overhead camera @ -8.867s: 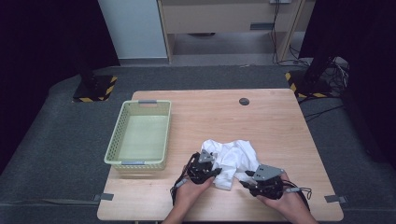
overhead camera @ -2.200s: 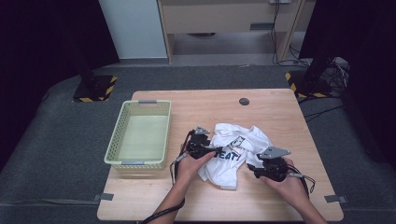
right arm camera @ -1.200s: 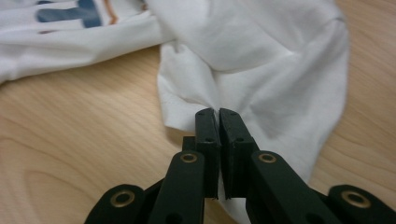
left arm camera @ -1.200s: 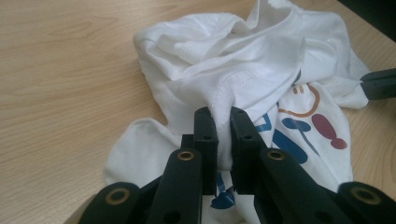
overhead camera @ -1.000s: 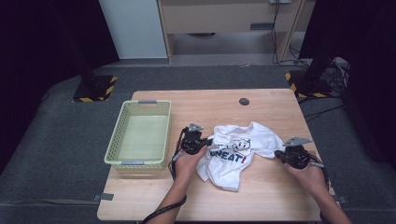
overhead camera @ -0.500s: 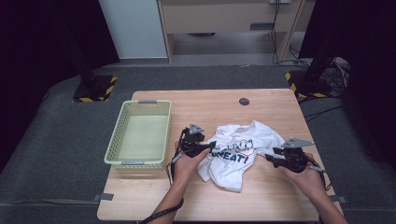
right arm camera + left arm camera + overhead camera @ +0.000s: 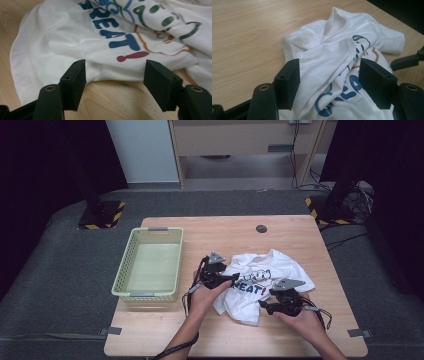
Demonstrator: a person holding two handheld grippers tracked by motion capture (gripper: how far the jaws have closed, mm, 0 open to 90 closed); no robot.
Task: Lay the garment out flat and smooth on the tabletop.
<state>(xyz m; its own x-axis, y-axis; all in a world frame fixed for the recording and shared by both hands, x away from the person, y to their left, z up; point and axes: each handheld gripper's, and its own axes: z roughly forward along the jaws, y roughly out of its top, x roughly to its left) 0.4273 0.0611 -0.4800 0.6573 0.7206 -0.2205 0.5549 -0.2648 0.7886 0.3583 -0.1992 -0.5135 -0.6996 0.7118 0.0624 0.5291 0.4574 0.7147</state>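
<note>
A white T-shirt (image 7: 272, 270) with a blue, green and orange print lies crumpled on the wooden table (image 7: 300, 235), right of centre. My left gripper (image 7: 233, 278) rests at the shirt's left edge. Its jaws have just been opening, and in the left gripper view (image 7: 328, 72) loose cloth (image 7: 329, 50) lies between them without being pinched. My right gripper (image 7: 263, 306) is at the shirt's near edge. Its jaws have also just been opening, and in the right gripper view (image 7: 115, 67) they stand apart in front of the hem (image 7: 75, 50), with bare wood between them.
A pale green mesh basket (image 7: 125, 261) stands empty on the left part of the table. A small black disc (image 7: 261, 228) sits near the far edge. Dark floor surrounds the table. The right gripper's tip (image 7: 407, 60) shows at the right of the left gripper view.
Both grippers have let go of the shirt and their jaws have opened. The right hand has moved left and nearer, from the shirt's right side to its near edge. The left hand stayed.
</note>
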